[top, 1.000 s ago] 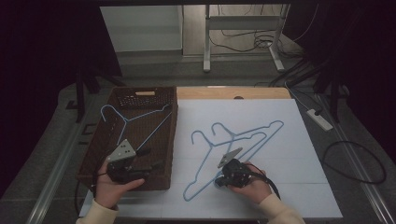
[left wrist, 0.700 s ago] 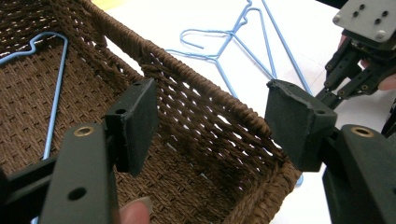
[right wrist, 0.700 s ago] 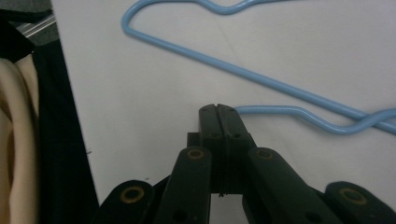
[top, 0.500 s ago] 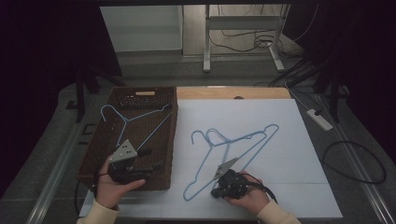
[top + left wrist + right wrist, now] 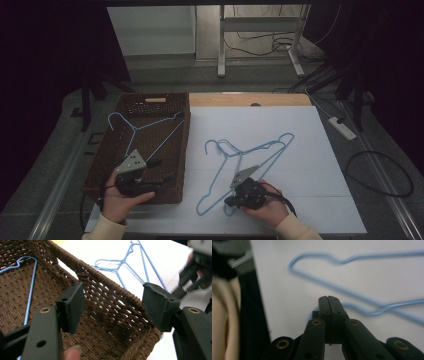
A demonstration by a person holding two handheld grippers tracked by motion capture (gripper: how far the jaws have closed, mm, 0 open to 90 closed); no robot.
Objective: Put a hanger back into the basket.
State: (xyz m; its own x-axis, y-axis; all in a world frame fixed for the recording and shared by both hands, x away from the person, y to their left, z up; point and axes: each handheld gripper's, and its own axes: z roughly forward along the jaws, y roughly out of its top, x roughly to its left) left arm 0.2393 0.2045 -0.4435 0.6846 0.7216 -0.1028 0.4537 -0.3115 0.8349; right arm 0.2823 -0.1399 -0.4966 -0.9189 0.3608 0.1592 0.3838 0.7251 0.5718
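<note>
Now right gripper (image 5: pixel 231 201) jaws pinched shut on a blue hanger (image 5: pixel 260 150), left gripper (image 5: pixel 162 172) jaws wide open over the basket (image 5: pixel 155 102), holding nothing.

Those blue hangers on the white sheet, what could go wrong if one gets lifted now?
The two hangers lie overlapped with hooks side by side, so lifting one may drag the other along. The right gripper is shut at a thin wire, which might slip or swing. A swinging hanger could catch the basket rim.

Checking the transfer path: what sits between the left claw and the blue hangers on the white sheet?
In the left gripper view, the basket's woven side wall stands between the open left claw and the blue hangers.
</note>
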